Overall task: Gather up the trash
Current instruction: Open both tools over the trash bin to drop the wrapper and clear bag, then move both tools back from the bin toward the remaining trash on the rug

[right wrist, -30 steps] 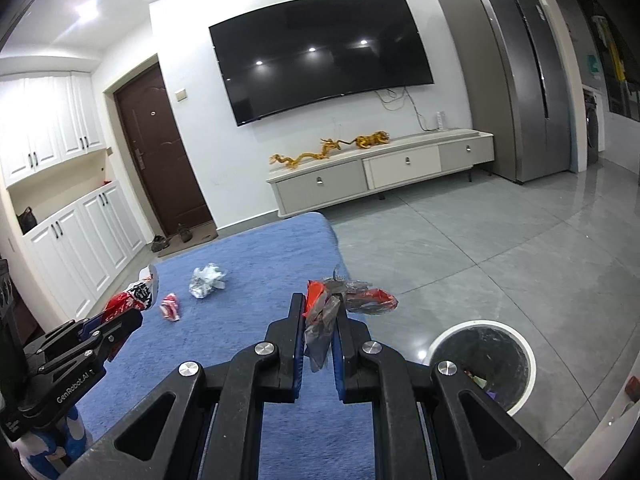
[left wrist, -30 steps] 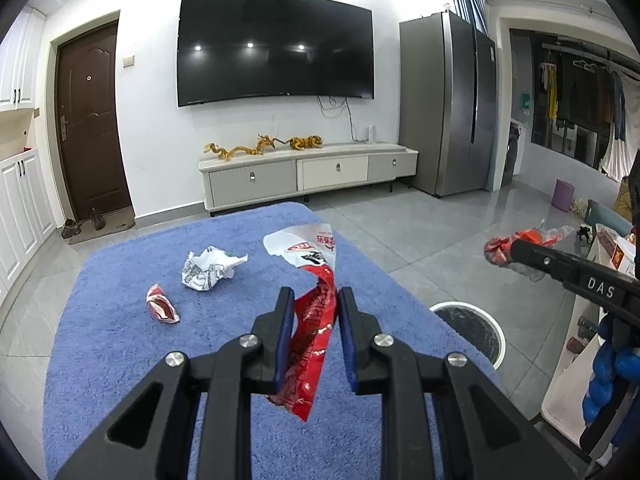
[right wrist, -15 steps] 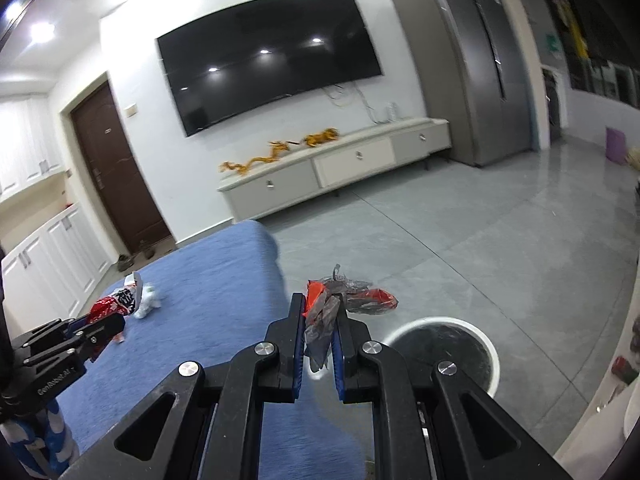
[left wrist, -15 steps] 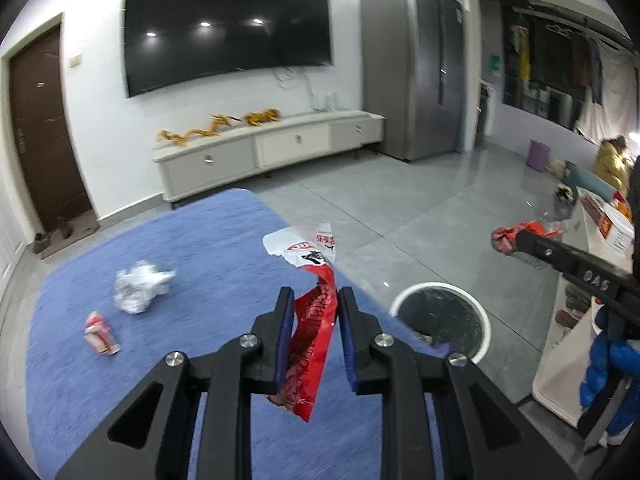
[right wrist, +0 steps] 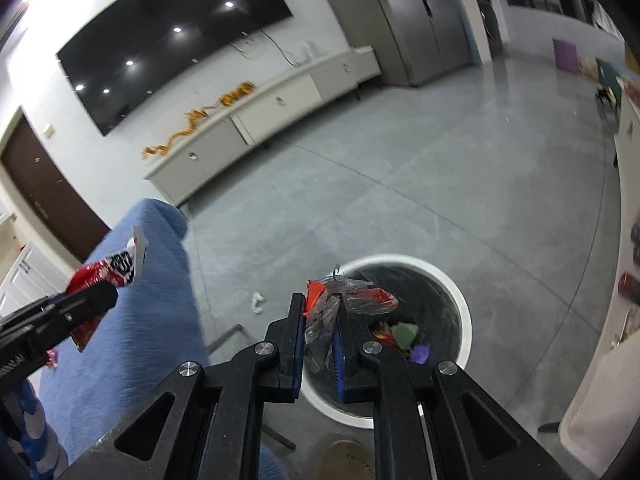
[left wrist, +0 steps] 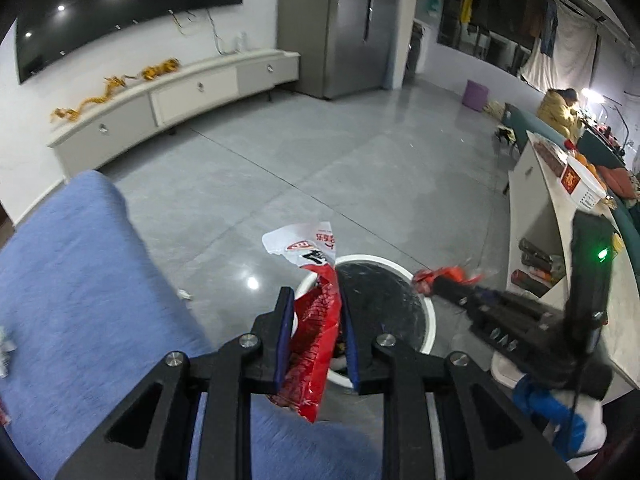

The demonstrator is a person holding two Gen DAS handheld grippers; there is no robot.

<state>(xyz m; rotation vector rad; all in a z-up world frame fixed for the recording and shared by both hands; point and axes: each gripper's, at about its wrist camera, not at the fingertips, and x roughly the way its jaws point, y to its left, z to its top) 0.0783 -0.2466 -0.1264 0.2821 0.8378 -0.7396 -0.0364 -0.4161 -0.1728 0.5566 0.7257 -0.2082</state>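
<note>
Since both pieces are thin film, these notes are judgements of feel drawn from how they hang.

Left gripper (left wrist: 314, 312): its 2 fingers are pressed together on the red snack wrapper (left wrist: 316, 320), gripping its middle; the white torn end sticks up past the tips and the red tail droops behind the pads.
Right gripper (right wrist: 319, 320): its 2 fingers are pinched on a crumpled clear-and-red wrapper (right wrist: 340, 300), which bunches between and just ahead of the tips.
Bin (right wrist: 460, 304): white-rimmed, dark inside, directly below and ahead of the right fingertips, with scraps already at the bottom; in the left view it lies just beyond the left tips.
Handling: both wrappers look nearly weightless, limp and slick, not fragile. A flat pinch across the middle, as now, should hold.
Risk: light film may cling to a pad or drift past the rim on release.
Blue cloth (left wrist: 72, 280): to the left of both pairs of fingers.
</note>
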